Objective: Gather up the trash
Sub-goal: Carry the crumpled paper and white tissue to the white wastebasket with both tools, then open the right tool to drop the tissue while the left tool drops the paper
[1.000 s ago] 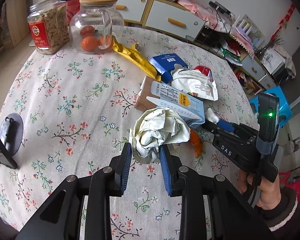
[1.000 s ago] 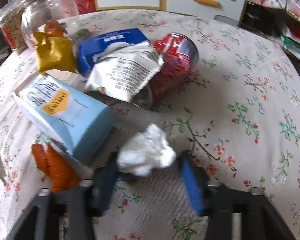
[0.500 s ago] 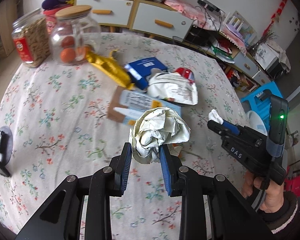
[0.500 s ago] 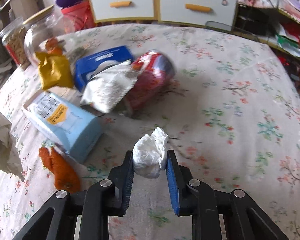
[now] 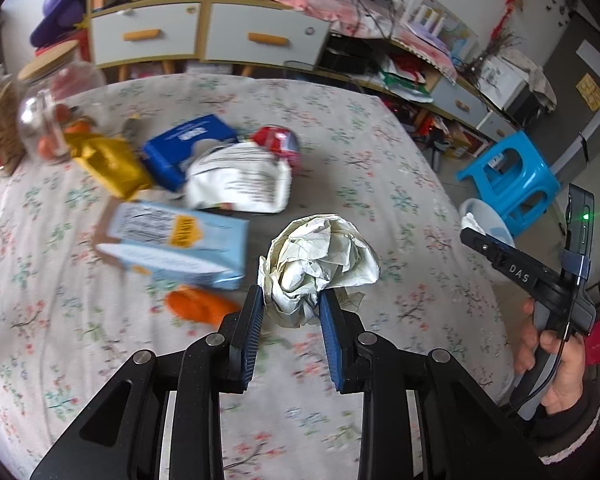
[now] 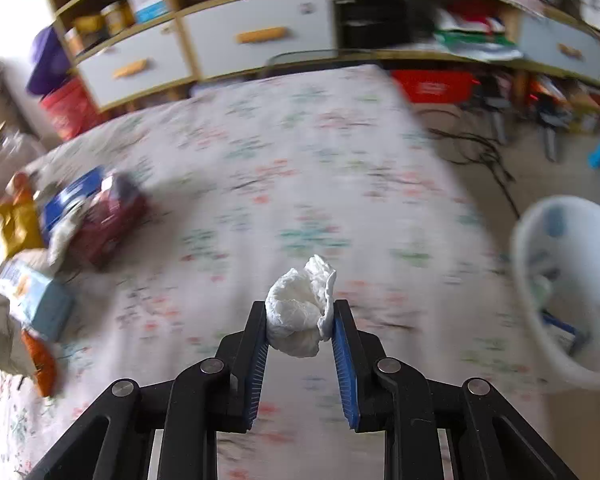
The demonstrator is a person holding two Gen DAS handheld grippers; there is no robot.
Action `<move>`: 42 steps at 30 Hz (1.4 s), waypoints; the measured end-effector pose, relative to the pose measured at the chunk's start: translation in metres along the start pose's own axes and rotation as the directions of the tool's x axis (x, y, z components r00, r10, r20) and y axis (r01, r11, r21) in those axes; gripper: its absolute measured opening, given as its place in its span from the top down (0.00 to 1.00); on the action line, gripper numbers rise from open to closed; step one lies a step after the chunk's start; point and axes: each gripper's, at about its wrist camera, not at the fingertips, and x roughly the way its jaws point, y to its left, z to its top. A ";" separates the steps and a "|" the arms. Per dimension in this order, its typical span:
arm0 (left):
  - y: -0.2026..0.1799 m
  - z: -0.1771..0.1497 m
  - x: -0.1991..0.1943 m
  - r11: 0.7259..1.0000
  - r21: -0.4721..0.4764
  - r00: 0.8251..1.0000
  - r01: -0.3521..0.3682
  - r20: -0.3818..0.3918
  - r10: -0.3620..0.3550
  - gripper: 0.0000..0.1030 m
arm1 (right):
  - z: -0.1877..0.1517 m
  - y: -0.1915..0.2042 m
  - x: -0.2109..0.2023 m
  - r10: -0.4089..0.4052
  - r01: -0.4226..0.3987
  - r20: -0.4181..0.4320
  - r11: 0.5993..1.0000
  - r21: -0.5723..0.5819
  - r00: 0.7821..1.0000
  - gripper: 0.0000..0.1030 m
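Note:
My left gripper [image 5: 291,300] is shut on a big crumpled ball of pale paper [image 5: 320,264], held above the floral tablecloth [image 5: 340,148]. My right gripper [image 6: 300,316] is shut on a small white tissue wad [image 6: 300,312], also lifted off the cloth. In the left wrist view the right gripper [image 5: 470,232] shows at the right edge, held by a hand [image 5: 556,364], with a bit of white tissue at its tip. A white bin [image 6: 572,280] with some trash inside stands off the table's right edge; its rim [image 5: 482,216] shows behind the right gripper.
On the table lie a light blue carton [image 5: 172,240], a white printed bag [image 5: 240,180], a dark blue box [image 5: 188,148], a red can [image 5: 278,142], a yellow wrapper [image 5: 108,162] and an orange scrap [image 5: 198,304]. Glass jars [image 5: 56,112] stand far left. A blue stool [image 5: 512,180] is on the floor.
Both grippers moved right across the table with their loads, away from the trash pile. The right gripper closed on the tissue, lifted it and swung toward the white bin, which came into view.

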 end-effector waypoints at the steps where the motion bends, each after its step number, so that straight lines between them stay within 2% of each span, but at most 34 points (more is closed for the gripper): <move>1: -0.006 0.001 0.003 1.000 0.009 1.000 0.004 -0.003 -0.004 0.71 | 0.000 -0.011 -0.004 -0.008 0.008 0.003 1.000 0.019 1.000 0.73; 11: -0.071 0.007 0.036 0.993 0.110 0.998 0.037 -0.062 -0.030 0.71 | 0.000 -0.121 -0.034 -0.071 0.069 0.004 0.973 0.218 0.997 0.73; 19: -0.136 0.022 0.064 0.982 0.159 0.992 0.107 -0.086 -0.094 0.71 | 0.001 -0.192 -0.036 -0.103 0.106 -0.029 0.916 0.388 0.994 0.66; 22: -0.161 0.027 0.075 0.973 0.189 0.989 0.135 -0.092 -0.120 0.71 | 0.000 -0.207 -0.038 -0.100 0.105 -0.035 0.892 0.439 0.994 0.39; 23: -0.172 0.028 0.079 0.968 0.203 0.987 0.148 -0.094 -0.131 0.71 | -0.001 -0.210 -0.040 -0.093 0.097 -0.030 0.885 0.456 0.995 0.35; 27: -0.208 0.033 0.097 0.953 0.245 0.982 0.179 -0.106 -0.157 0.71 | -0.001 -0.220 -0.052 -0.076 0.070 -0.007 0.876 0.478 0.997 0.33; 29: -0.225 0.036 0.106 0.944 0.264 0.979 0.196 -0.109 -0.173 0.71 | -0.003 -0.225 -0.061 -0.105 0.093 0.000 0.875 0.476 0.994 0.30; 34: -0.262 0.042 0.129 0.926 0.293 0.971 0.237 -0.107 -0.215 0.71 | -0.011 -0.244 -0.075 -0.139 0.127 -0.011 0.860 0.494 0.990 0.30; 38: -0.281 0.046 0.146 0.919 0.289 0.963 0.267 -0.108 -0.246 0.71 | -0.018 -0.258 -0.084 -0.151 0.138 -0.015 0.848 0.511 0.988 0.30; 42: -0.296 0.046 0.157 0.914 0.310 0.965 0.263 -0.100 -0.244 0.71 | -0.023 -0.269 -0.092 -0.164 0.147 -0.015 0.835 0.530 0.986 0.30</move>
